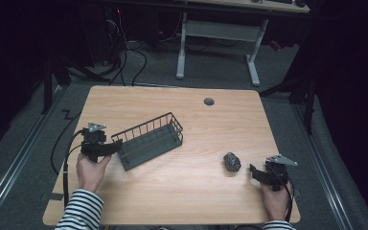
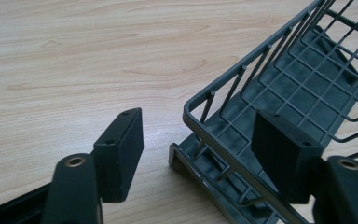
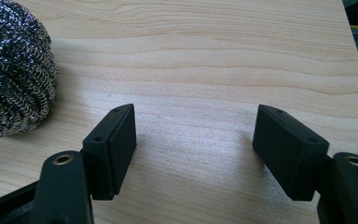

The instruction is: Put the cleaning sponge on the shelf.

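The left gripper (image 2: 198,149) straddles the wire basket's (image 1: 149,139) near-end wall, jaws spread, seemingly not yet pinching; the right gripper (image 3: 196,149) gapes empty beside the steel scourer (image 3: 14,70).

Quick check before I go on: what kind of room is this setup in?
Probably a lab or office workroom, not a kitchen. A light wooden table with a cable hole stands on grey carpet, loose cables trail over the floor behind it, and a white-legged desk stands beyond in a dark room.
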Action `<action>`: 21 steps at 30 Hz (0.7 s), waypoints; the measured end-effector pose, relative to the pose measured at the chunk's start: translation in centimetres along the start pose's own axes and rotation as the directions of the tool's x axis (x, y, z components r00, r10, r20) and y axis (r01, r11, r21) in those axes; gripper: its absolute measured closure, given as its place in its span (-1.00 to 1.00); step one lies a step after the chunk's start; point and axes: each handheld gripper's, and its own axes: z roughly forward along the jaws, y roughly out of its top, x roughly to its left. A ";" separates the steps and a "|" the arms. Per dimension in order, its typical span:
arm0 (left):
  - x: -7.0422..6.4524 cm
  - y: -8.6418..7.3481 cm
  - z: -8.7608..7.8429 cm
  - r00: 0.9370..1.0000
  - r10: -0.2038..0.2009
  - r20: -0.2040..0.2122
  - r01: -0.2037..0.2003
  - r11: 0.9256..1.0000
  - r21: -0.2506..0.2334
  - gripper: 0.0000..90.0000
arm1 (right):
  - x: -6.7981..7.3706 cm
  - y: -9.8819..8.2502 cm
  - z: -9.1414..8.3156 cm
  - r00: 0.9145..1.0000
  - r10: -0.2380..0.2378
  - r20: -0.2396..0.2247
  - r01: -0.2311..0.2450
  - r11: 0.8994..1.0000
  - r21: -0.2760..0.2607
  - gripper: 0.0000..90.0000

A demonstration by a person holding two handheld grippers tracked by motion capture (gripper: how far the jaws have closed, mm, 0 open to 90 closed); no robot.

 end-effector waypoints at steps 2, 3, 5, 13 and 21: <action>-0.1 -0.1 0.2 1.000 0.002 0.005 -0.002 1.000 0.000 -0.16 | 0.0 0.0 0.0 1.000 0.000 0.000 0.000 1.000 0.000 -0.33; -0.1 -0.2 0.2 1.000 0.003 0.007 -0.003 1.000 0.000 -0.15 | 0.0 0.0 0.0 1.000 0.000 0.000 0.000 1.000 0.000 -0.32; -0.2 -0.2 0.2 1.000 0.002 0.012 -0.002 1.000 -0.005 -0.10 | 0.0 0.0 0.0 1.000 0.000 0.000 0.000 1.000 0.000 -0.33; -0.5 -0.3 0.0 1.000 0.018 0.019 -0.018 1.000 -0.016 0.06 | 0.0 0.0 0.0 1.000 0.000 0.000 0.000 1.000 0.000 -0.32; -0.7 -0.3 0.1 0.999 0.025 0.021 -0.024 0.999 -0.020 0.16 | 0.0 0.0 0.0 1.000 0.000 0.000 0.000 1.000 0.000 -0.33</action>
